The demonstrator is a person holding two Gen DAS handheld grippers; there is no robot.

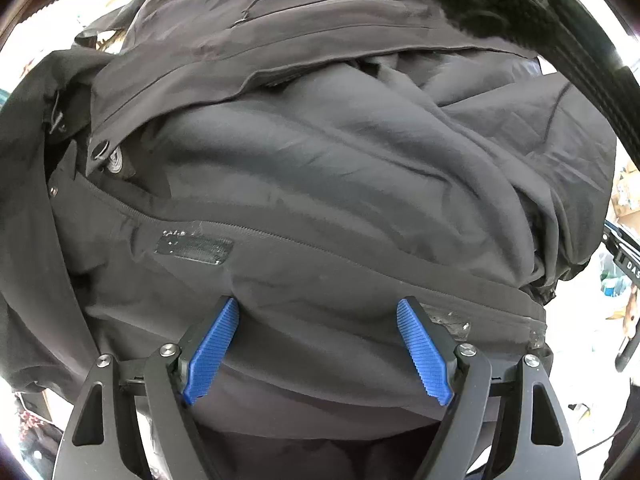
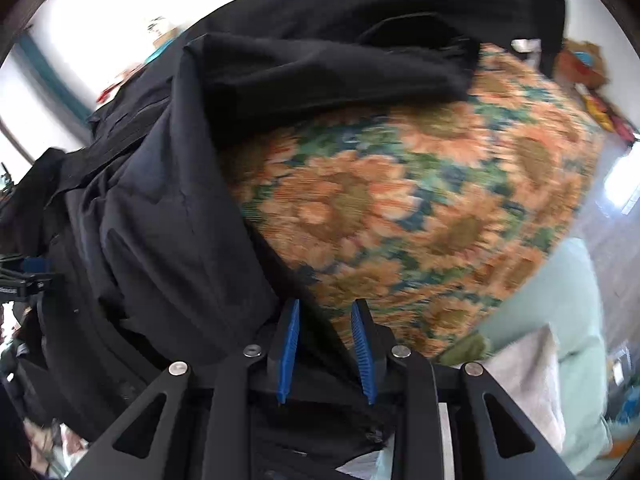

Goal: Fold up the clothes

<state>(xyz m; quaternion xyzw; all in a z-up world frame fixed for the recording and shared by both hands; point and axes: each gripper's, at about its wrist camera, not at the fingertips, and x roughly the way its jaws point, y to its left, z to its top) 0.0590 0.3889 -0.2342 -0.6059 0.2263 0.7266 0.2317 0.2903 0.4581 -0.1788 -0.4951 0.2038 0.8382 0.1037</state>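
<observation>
we are working over a surface covered by a sunflower-print cloth [image 2: 420,200], orange and green, which fills the centre and right of the right wrist view; it may be a bed or a worktop, we cannot tell which, and the cluttered room beyond is blurred at the frame edges. the black jacket [image 1: 320,168] lies on that cloth and fills nearly the whole left wrist view, its long axis running roughly left to right across the frame, a chest zipper [image 1: 304,6] near the top and a main zipper line [image 1: 280,236] slanting from mid left down toward the lower right. the left gripper [image 1: 318,312] has its blue pads spread wide and pressed down onto the bulging fabric at the bottom centre, holding nothing; we judge it sits there to pin or flatten the body while the other side is worked. in the right wrist view the jacket occupies the left and top of the frame, with one flap [image 2: 320,68] already laid across the upper centre. the right gripper [image 2: 325,320] has its pads drawn close together with dark fabric passing between them at the lower centre, so we take it to be pinching the jacket's edge, probably to carry it over the body as a fold.
</observation>
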